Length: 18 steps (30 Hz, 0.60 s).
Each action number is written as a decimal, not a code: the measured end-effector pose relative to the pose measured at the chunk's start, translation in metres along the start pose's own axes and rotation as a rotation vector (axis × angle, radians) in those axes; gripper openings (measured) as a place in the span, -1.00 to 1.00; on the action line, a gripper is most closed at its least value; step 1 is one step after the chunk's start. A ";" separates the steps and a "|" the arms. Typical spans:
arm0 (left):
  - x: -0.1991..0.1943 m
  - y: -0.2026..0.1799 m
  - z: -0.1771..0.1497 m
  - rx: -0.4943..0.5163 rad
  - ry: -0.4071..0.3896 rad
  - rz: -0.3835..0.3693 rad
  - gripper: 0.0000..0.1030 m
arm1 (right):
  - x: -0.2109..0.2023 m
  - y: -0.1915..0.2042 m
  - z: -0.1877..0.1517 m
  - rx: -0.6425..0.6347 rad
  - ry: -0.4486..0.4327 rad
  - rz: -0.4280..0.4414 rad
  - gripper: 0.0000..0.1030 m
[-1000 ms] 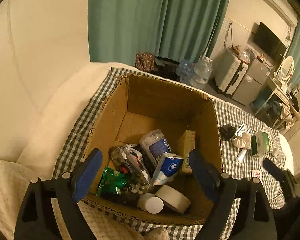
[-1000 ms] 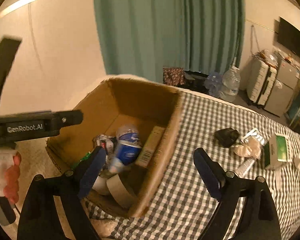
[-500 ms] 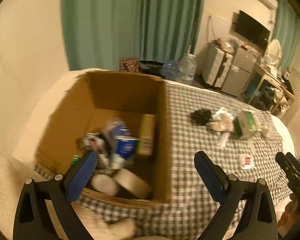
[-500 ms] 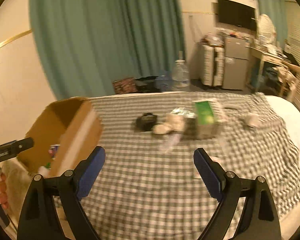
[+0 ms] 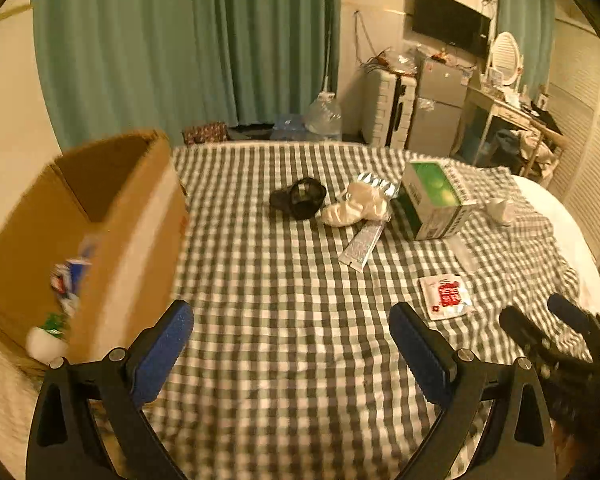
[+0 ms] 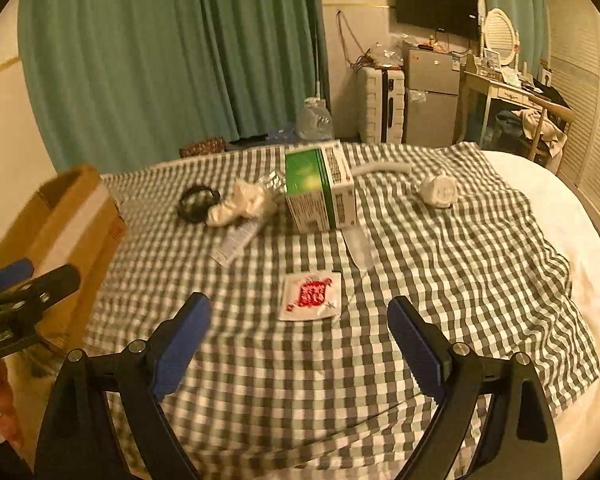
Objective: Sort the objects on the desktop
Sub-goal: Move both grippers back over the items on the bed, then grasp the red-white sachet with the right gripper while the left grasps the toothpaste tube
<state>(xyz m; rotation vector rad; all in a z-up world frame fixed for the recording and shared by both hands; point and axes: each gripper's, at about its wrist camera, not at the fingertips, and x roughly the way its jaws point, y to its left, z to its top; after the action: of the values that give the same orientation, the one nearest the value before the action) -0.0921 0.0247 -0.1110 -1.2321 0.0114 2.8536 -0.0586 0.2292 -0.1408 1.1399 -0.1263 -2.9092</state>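
A cardboard box [image 5: 136,224] [image 6: 80,224] with several items inside stands at the left on the checked cloth [image 5: 284,280]. Loose on the cloth lie a black round object [image 5: 300,200] [image 6: 198,202], a crumpled white bundle [image 5: 356,206] [image 6: 242,204], a silver sachet strip [image 5: 364,244] [image 6: 238,240], a green-and-white carton [image 5: 432,196] [image 6: 320,192], a red-printed packet [image 5: 446,296] [image 6: 311,296] and a small white lump [image 6: 440,192]. My left gripper [image 5: 290,344] is open over bare cloth. My right gripper [image 6: 298,340] is open just short of the red packet.
The cloth covers a bed whose white edge [image 6: 560,216] curves along the right. Green curtains [image 6: 172,60], a water jug [image 6: 314,122], a suitcase [image 6: 382,104], a small fridge [image 6: 432,96] and a desk [image 6: 512,92] stand behind. A clear plastic piece [image 6: 360,246] lies near the carton.
Both grippers have swung from over the cardboard box to the right, out over the checked cloth and lower. The box now sits at the left edge of both views.
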 end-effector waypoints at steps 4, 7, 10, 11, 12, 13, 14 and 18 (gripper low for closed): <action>0.051 -0.014 -0.003 -0.003 0.080 0.001 0.96 | 0.038 -0.001 -0.005 -0.023 0.043 -0.003 0.74; 0.080 -0.024 -0.005 0.042 0.097 0.018 0.96 | 0.069 -0.002 -0.005 -0.039 0.083 -0.007 0.70; 0.101 -0.035 -0.004 0.102 0.079 0.058 0.95 | 0.095 -0.006 -0.001 -0.055 0.107 -0.019 0.59; 0.108 -0.037 -0.003 0.119 0.073 0.064 0.96 | 0.106 -0.008 0.000 -0.056 0.118 -0.025 0.59; 0.115 -0.038 -0.003 0.131 0.074 0.061 0.95 | 0.116 -0.011 0.000 -0.053 0.127 -0.034 0.59; 0.121 -0.039 -0.002 0.139 0.077 0.055 0.95 | 0.124 -0.014 0.000 -0.050 0.138 -0.034 0.57; 0.127 -0.040 -0.001 0.143 0.081 0.045 0.95 | 0.130 -0.015 0.001 -0.048 0.149 -0.034 0.55; 0.146 -0.046 0.002 0.157 0.070 0.037 0.95 | 0.140 -0.009 -0.002 -0.116 0.157 -0.070 0.46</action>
<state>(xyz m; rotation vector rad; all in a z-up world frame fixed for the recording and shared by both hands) -0.1922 0.0750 -0.2156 -1.3117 0.2567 2.7749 -0.1599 0.2325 -0.2378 1.3715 0.0852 -2.8274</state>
